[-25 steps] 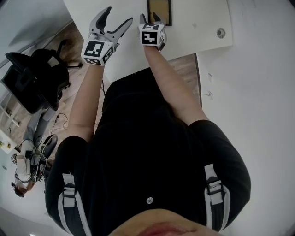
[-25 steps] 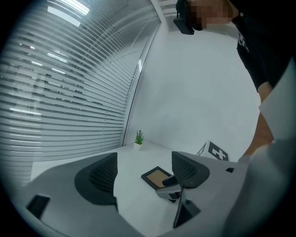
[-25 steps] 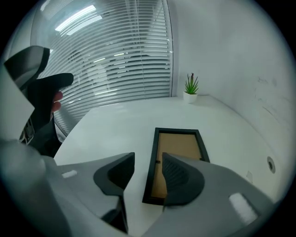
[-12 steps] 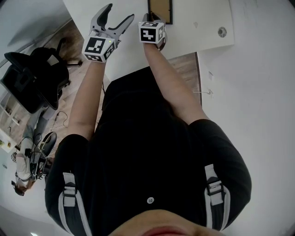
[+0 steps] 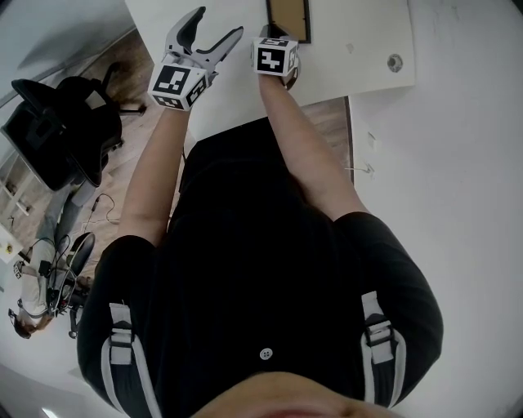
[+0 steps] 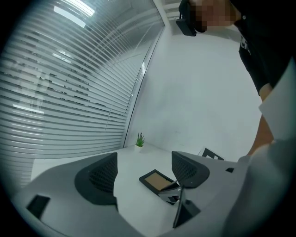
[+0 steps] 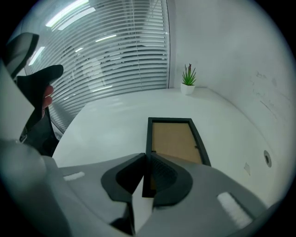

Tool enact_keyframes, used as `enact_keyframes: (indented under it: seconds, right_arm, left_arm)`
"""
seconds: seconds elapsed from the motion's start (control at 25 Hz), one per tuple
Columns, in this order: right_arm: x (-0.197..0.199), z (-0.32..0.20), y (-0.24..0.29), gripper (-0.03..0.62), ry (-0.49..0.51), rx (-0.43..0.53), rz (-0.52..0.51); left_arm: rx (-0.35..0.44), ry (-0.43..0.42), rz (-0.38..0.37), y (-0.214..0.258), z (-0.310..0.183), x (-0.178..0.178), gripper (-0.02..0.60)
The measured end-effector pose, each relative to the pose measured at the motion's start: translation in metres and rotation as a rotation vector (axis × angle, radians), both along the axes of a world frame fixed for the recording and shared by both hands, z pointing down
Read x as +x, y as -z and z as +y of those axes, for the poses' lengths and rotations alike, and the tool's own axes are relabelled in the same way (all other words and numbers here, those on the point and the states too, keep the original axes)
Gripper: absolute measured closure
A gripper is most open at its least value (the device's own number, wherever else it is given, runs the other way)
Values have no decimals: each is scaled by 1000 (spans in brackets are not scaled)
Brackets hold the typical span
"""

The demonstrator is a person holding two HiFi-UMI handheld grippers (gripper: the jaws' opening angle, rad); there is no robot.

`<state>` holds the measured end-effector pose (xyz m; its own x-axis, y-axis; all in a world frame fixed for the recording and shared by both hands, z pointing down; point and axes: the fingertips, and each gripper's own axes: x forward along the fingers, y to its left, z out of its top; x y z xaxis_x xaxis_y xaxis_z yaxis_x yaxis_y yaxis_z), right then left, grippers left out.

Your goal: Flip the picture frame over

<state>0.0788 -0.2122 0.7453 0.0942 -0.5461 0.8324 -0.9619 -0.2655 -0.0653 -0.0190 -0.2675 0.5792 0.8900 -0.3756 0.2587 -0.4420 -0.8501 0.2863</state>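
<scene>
The picture frame (image 7: pixel 175 139) lies flat on the white table (image 7: pixel 111 125), black border around a brown backing that faces up. My right gripper (image 7: pixel 147 173) points steeply down at its near left corner. Its jaws are closing, with the frame's left rail pinched between the pads. In the head view the frame (image 5: pixel 288 20) shows at the top edge, just beyond the right gripper (image 5: pixel 274 34). My left gripper (image 5: pixel 217 22) hovers open to the left of the frame with nothing in it. From the left gripper (image 6: pixel 145 169) view, the frame (image 6: pixel 156 179) lies between and beyond the jaws.
A small potted plant (image 7: pixel 188 78) stands at the table's far edge by the blinds. A round cable hole (image 5: pixel 395 61) sits in the table at the right. A black office chair (image 5: pixel 57 135) stands on the floor to the left, off the table.
The right gripper's jaws have drawn together over the frame's near left corner. Both hands have stayed almost where they were.
</scene>
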Motion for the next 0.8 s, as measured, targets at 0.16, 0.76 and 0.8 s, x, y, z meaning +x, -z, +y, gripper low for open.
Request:
enact_keyframes:
  seconds: [0.16,0.76,0.8]
  right_arm:
    - [-3,-1,9,545,3,31,-8]
    - [-30,11,68,545,64,117,-24]
    - [-32,13,71,545,67,119,-26]
  left_arm:
    - [12,10,7,7,2,-7,209]
    - [64,61,25,42,33,-45,210]
    - [66,66,26,45,36,-47,210]
